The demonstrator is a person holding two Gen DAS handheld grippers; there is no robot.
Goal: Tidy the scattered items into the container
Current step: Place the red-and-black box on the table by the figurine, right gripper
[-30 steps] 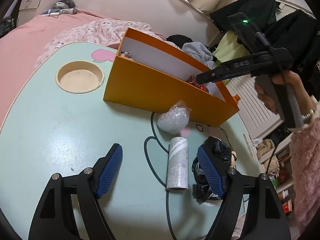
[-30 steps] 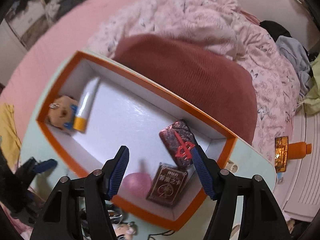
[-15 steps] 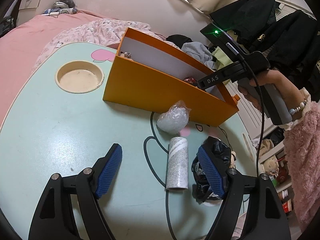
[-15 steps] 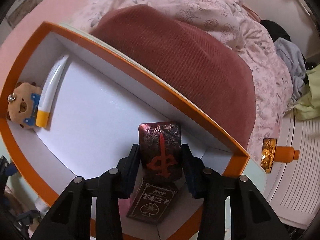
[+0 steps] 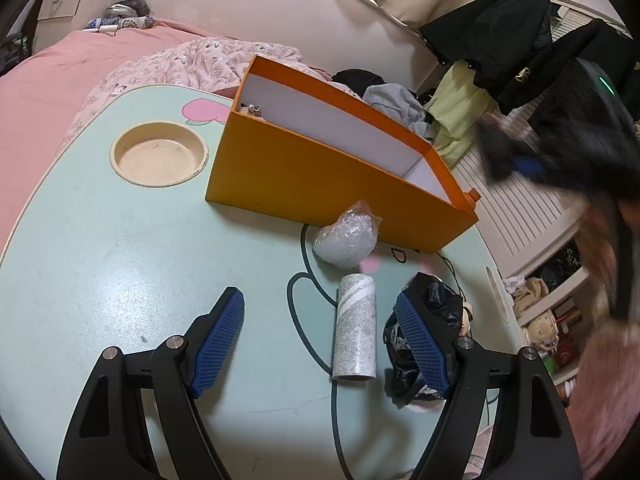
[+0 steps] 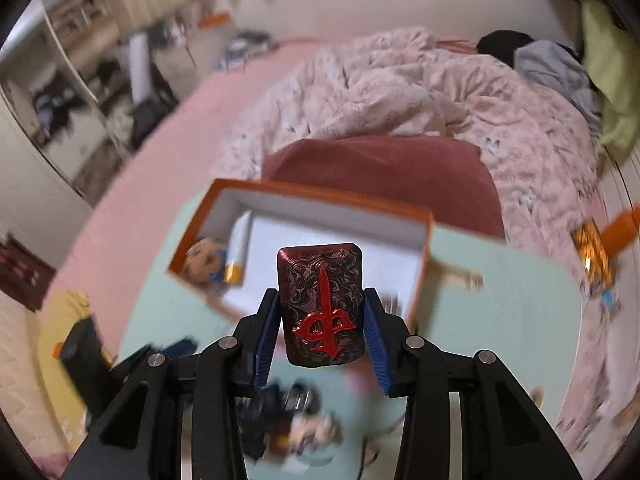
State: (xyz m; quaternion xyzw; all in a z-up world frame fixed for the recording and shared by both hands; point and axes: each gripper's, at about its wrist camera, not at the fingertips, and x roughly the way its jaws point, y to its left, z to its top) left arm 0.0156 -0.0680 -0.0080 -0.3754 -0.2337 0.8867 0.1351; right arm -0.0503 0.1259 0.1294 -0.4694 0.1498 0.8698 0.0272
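Note:
My right gripper [image 6: 321,296] is shut on a dark red card box with a red emblem [image 6: 322,312], held in the air above the mint table [image 6: 500,300]. Behind it stands the orange container [image 6: 320,200], with a small plush toy [image 6: 204,258] and a white tube [image 6: 240,248] at its left end. In the left wrist view my left gripper [image 5: 318,302] is open low over the table. A speckled grey roll [image 5: 356,332] lies between its fingers, untouched. A black bundle [image 5: 432,312] sits by the right finger, and a clear plastic bag [image 5: 346,238] leans on the container [image 5: 320,184].
A round cream cup recess [image 5: 160,156] is set into the table left of the container. A black cable [image 5: 336,420] runs along the table's front. The pink bed [image 6: 400,92] and a dark red cushion [image 6: 380,168] lie behind. The right gripper shows as a blur [image 5: 520,164] at the right.
My right gripper shut on the dark red card box inside the orange container, then lifted it up and out, rolling as it went. The left gripper has not moved.

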